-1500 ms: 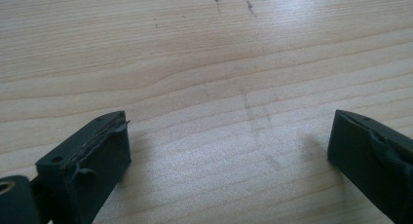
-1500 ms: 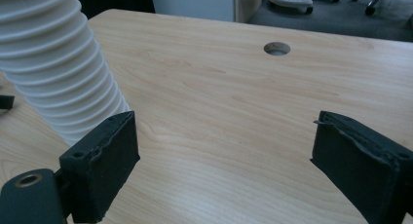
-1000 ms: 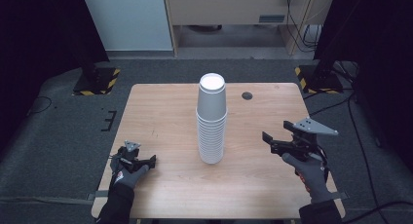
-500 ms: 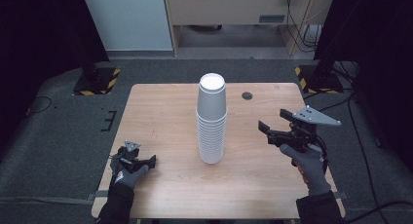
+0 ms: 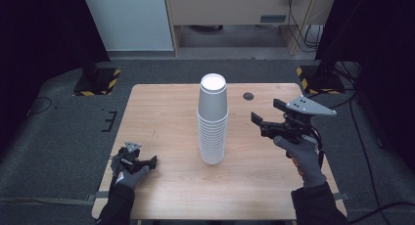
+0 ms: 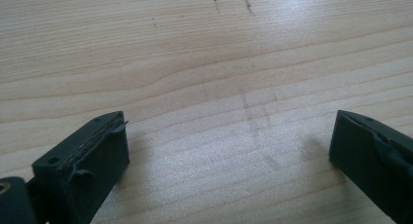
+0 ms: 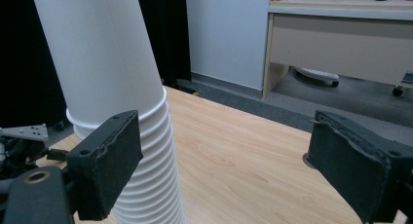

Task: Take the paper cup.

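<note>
A tall stack of white paper cups (image 5: 213,118) stands upside down near the middle of the wooden table (image 5: 161,117). My right gripper (image 5: 259,121) hovers open to the right of the stack, raised off the table and pointing at it. In the right gripper view the cup stack (image 7: 112,87) rises just behind the left jaw, with nothing between the jaws. My left gripper (image 5: 149,161) rests low at the table's front left corner, open, far from the cups. The left gripper view looks down on bare wood (image 6: 219,87) between its spread jaws.
A small dark round hole (image 5: 248,96) sits in the table's far right part. A desk and white panel (image 7: 229,34) stand beyond the table. Yellow-black striped bases (image 5: 98,83) lie on the floor at both far corners.
My right gripper has risen and moved left toward the cup stack. The left gripper has stayed put.
</note>
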Demonstrator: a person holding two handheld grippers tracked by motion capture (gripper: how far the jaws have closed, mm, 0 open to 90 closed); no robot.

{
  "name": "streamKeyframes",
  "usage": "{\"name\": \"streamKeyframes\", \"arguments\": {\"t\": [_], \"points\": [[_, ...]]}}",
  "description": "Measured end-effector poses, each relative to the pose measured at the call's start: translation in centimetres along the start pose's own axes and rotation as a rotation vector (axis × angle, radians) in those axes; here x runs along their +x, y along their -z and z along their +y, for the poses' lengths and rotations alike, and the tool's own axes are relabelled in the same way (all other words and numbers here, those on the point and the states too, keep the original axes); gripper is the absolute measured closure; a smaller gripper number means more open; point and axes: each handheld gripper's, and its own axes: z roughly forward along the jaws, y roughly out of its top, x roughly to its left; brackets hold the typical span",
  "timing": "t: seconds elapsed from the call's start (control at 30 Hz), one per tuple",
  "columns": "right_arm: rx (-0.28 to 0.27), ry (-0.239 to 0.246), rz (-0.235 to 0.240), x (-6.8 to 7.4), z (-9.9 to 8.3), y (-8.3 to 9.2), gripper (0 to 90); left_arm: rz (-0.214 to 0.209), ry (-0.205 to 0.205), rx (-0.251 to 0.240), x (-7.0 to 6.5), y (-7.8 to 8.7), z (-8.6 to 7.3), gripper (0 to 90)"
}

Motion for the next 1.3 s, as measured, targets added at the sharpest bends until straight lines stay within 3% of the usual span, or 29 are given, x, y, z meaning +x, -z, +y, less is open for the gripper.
{"name": "streamKeyframes", "arguments": {"t": [0.6, 1.3], "points": [[-0.040, 0.011, 0.068, 2.4, 2.4, -2.2, 12.0, 0.000, 0.000, 0.000, 0.0, 0.0, 0.0, 0.0], [-0.045, 0.035, 0.133, 5.1, 3.0, -4.9, 10.8, -0.001, -0.001, 0.001, 0.0, 0.0, 0.0, 0.0]]}}
